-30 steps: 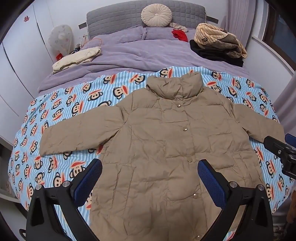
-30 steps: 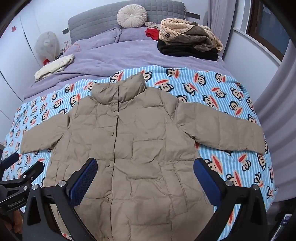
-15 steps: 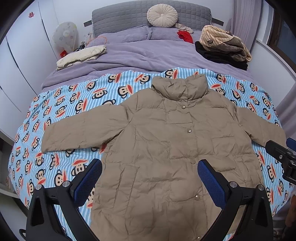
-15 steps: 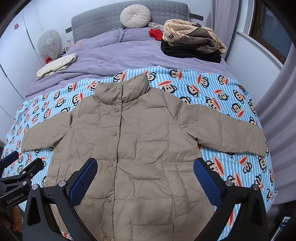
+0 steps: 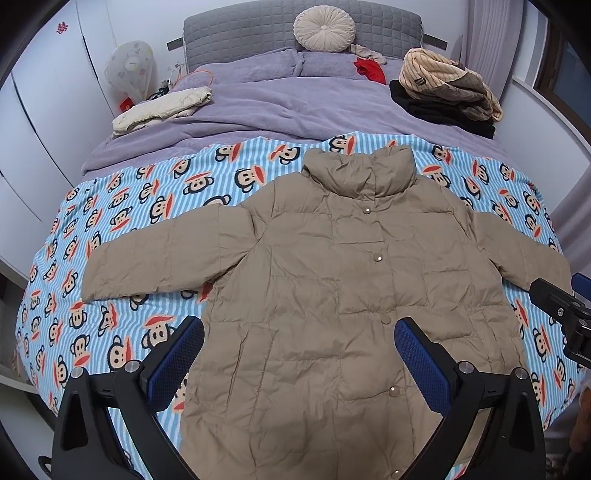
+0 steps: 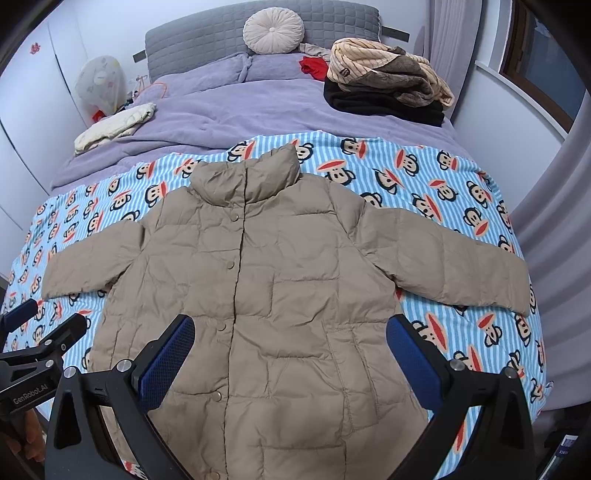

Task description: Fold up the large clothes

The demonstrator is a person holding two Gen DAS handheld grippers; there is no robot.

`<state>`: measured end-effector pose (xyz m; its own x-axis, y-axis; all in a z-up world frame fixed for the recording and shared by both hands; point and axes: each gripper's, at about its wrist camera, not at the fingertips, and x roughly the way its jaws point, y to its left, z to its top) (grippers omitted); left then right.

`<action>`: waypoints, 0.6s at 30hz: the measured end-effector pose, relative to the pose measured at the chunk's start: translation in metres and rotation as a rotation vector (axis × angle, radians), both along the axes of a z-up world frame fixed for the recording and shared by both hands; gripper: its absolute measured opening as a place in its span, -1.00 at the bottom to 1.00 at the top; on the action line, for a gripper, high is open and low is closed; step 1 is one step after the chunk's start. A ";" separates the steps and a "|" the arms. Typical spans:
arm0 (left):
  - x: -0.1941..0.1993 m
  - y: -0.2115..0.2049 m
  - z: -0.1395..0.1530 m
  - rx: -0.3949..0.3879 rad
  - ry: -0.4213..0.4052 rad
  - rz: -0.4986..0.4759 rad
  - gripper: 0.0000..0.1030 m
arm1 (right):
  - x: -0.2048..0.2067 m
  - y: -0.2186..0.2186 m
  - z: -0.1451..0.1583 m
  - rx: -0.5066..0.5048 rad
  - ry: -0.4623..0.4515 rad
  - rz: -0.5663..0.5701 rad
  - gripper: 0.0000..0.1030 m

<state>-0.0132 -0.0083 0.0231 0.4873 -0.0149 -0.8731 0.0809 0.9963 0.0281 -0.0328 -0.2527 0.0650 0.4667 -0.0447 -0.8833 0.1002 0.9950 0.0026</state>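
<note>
The jacket [image 5: 332, 295] is spread flat on the blanket [image 5: 129, 221] directly ahead of the left gripper [image 5: 299, 354] and right gripper [image 6: 290, 350]. Beyond it — perhaps stacked — clothes [image 6: 384, 88] are seen far ahead, rightward.

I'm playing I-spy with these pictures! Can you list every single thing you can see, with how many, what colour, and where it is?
puffer jacket: 1, tan, spread flat with its front up and sleeves out on the monkey blanket
monkey blanket: 1, blue stripes with monkey faces, over the near half of the bed
duvet: 1, purple, far half of the bed
pillows: 2, purple, by the headboard
headboard: 1, grey, far end of the bed
round cushion: 1, cream, against the headboard
cream garment: 1, folded, far left of the bed
clothes pile: 1, striped beige, brown and black, far right of the bed
red cloth: 1, beside the pile
left gripper: 1, black with blue pads, open above the jacket hem
right gripper: 1, same colours, open above the hem
</note>
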 end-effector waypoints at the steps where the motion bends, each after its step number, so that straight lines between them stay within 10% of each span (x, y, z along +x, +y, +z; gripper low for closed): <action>1: 0.000 0.000 0.000 0.000 0.000 0.000 1.00 | 0.000 0.000 0.000 0.001 0.000 0.000 1.00; 18: -0.003 0.003 -0.004 0.000 0.004 0.004 1.00 | 0.001 0.003 0.000 -0.002 0.001 0.000 1.00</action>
<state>-0.0160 -0.0054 0.0193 0.4834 -0.0132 -0.8753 0.0767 0.9967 0.0274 -0.0321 -0.2500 0.0651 0.4661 -0.0463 -0.8835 0.1002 0.9950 0.0007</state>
